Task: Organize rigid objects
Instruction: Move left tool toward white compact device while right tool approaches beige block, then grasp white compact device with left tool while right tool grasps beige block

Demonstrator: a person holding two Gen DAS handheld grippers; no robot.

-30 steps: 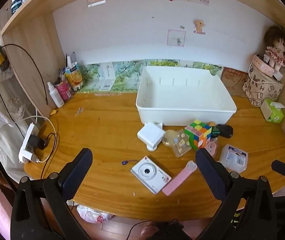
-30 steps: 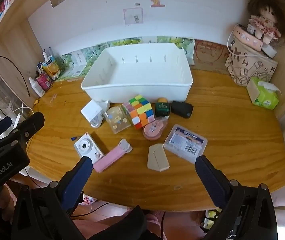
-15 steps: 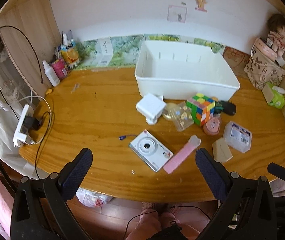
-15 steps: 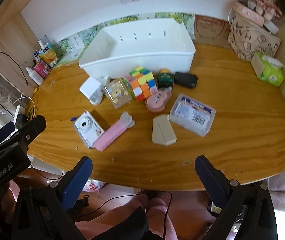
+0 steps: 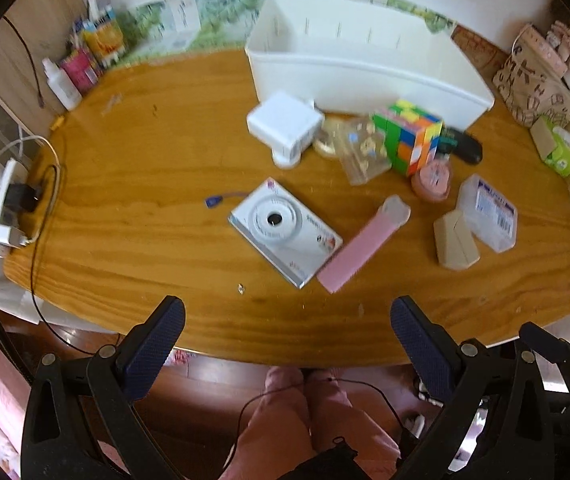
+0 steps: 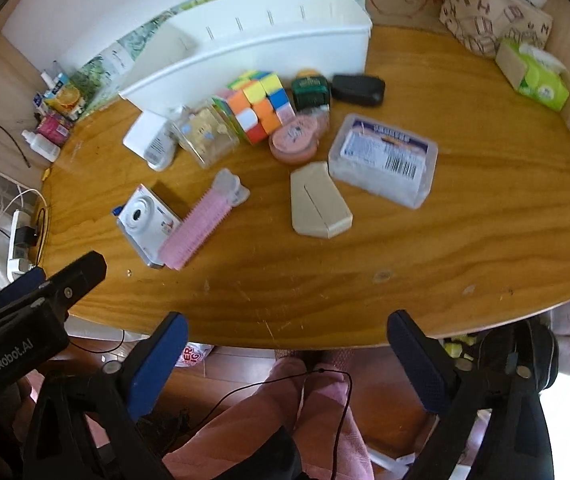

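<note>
Left wrist view: left gripper (image 5: 283, 322), jaws wide apart, nothing between them, over the bench (image 5: 133, 184) near edge. White camera (image 5: 285, 232) touching pink comb (image 5: 363, 244); white bin (image 5: 365, 76) at the back.

Right wrist view: right gripper (image 6: 287, 338), jaws wide and closing, empty. Beige case (image 6: 319, 206) beside clear labelled box (image 6: 383, 160); colour cube (image 6: 259, 106) before the bin (image 6: 253, 46).

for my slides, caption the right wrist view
Open claw above a desk of loose items before an empty white bin.

The left gripper (image 6: 41, 312) says "GenRobot.AI" in white letters on its black side, near left.
</note>
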